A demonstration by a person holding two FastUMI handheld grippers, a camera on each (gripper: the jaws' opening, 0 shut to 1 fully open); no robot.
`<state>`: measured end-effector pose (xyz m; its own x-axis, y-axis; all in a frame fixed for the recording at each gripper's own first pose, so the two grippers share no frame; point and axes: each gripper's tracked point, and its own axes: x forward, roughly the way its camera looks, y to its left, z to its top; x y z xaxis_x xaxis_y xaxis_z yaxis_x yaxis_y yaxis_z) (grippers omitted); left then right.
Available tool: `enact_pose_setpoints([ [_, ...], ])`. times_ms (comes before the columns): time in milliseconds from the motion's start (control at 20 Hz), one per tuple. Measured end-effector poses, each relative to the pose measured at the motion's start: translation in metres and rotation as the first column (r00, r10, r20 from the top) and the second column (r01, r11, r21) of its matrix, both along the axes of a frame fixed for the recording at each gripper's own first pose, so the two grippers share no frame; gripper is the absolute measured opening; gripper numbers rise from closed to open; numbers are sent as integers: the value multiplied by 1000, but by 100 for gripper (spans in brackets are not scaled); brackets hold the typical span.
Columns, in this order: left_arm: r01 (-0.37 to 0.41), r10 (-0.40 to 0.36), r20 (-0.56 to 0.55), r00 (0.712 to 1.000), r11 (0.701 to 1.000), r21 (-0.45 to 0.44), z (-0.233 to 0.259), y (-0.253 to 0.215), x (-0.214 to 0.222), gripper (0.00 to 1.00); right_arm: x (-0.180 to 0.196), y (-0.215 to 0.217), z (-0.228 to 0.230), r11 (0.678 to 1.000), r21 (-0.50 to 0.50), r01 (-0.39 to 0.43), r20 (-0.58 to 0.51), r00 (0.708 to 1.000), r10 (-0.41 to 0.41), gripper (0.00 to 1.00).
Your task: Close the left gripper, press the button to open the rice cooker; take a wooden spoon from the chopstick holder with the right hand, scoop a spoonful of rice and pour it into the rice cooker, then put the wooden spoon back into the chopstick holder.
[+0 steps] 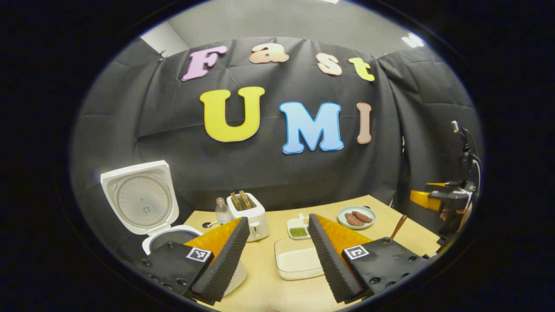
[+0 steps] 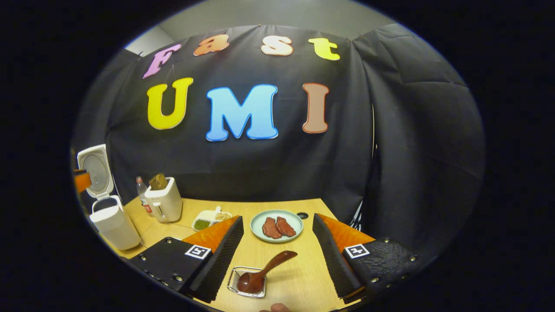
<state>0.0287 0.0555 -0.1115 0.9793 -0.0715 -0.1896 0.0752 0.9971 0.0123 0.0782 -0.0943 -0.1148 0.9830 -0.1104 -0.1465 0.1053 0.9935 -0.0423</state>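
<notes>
The white rice cooker [image 1: 173,237] stands at the left with its lid [image 1: 139,199] swung up; it also shows far left in the right gripper view [image 2: 110,221]. My left gripper [image 1: 278,219] is open and holds nothing, beside the cooker and above a clear tray of white rice [image 1: 299,262]. The wooden spoon [image 2: 277,262] rests bowl-down in a small clear holder [image 2: 232,277], its handle leaning up to the right. My right gripper [image 2: 277,221] is open just above that spoon, apart from it. The right gripper [image 1: 438,199] appears at the far right of the left gripper view.
A white toaster [image 1: 251,214] with bread and a small bottle [image 1: 222,211] stand at the back. A divided dish of green bits [image 1: 298,228] and a plate with meat slices [image 2: 277,225] lie mid-table. The table's right edge is near the black cloth wall.
</notes>
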Motion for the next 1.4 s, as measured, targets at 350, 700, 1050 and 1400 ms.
enact_pose_setpoints([
  [350,-95,96,73,993,995,-9,40,45,12,95,-1,37,72,999,31,-17,114,993,13,96],
  [700,-328,327,113,938,945,-8,70,129,32,95,1,70,86,997,10,-77,129,989,75,96],
  [1050,-673,669,108,735,739,4,95,247,61,95,14,74,79,997,12,-74,92,993,73,96],
  [1400,-832,827,129,548,554,-13,123,357,96,95,31,59,73,999,2,-39,72,997,39,96],
])
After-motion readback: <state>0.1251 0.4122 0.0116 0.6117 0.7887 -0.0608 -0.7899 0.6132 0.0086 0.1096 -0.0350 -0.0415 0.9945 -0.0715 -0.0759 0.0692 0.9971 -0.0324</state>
